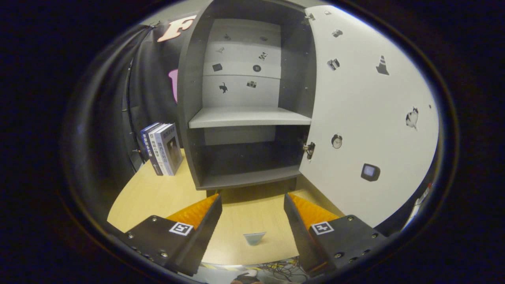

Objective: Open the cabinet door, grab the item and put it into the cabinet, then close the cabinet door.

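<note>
Grey cabinet (pixel 244 118) stands with its white door (pixel 371 130) swung wide, two shelves bare. Three books (pixel 162 148), perhaps a fourth behind, lean beside it, spines in Chinese, illegible. The gripper (pixel 252 203) gapes apart, holding nothing.

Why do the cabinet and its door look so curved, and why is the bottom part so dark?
In the gripper view, the fisheye lens bows the cabinet and its open door; the upper shelf is evenly lit, while the lower compartment lies in shadow. The books look sharp. The gripper is open with nothing between its fingers.
</note>
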Demonstrator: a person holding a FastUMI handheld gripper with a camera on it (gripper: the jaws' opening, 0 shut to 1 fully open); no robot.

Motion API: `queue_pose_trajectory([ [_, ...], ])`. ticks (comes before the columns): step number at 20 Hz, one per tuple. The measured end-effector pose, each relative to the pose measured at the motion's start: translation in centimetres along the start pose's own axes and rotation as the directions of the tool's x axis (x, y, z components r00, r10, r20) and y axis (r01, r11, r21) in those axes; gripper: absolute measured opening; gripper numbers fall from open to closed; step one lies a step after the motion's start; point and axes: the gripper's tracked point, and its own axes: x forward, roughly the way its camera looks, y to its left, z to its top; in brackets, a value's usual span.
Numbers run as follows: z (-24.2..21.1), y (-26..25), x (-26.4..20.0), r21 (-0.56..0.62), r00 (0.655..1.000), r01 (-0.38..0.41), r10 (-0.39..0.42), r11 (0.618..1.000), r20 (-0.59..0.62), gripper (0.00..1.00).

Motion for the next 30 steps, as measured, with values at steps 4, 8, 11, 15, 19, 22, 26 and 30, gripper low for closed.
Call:
queue_pose_trajectory([
  [4,-3.5,0.3,2.7,0.047,0.999,0.023,-0.022,0.999,-0.026,0.93],
  [8,-7.2,0.5,5.2,0.075,0.994,0.061,-0.054,0.995,-0.092,0.93],
  [11,-8.8,0.3,6.5,0.098,0.990,0.105,-0.095,0.990,-0.107,0.94],
  [15,-10.0,0.3,7.6,0.150,0.987,0.131,-0.115,0.980,-0.108,0.94],
  [19,-10.4,0.4,8.4,0.157,0.988,0.135,-0.121,0.978,-0.095,0.94],
  [22,-10.3,-0.2,8.7,0.144,0.984,0.162,-0.149,0.976,-0.096,0.93],
  [26,-10.3,-1.5,8.2,0.106,0.977,0.204,-0.195,0.973,-0.088,0.94],
  [30,-12.2,-2.3,8.3,0.128,0.972,0.212,-0.196,0.969,-0.127,0.94],
])
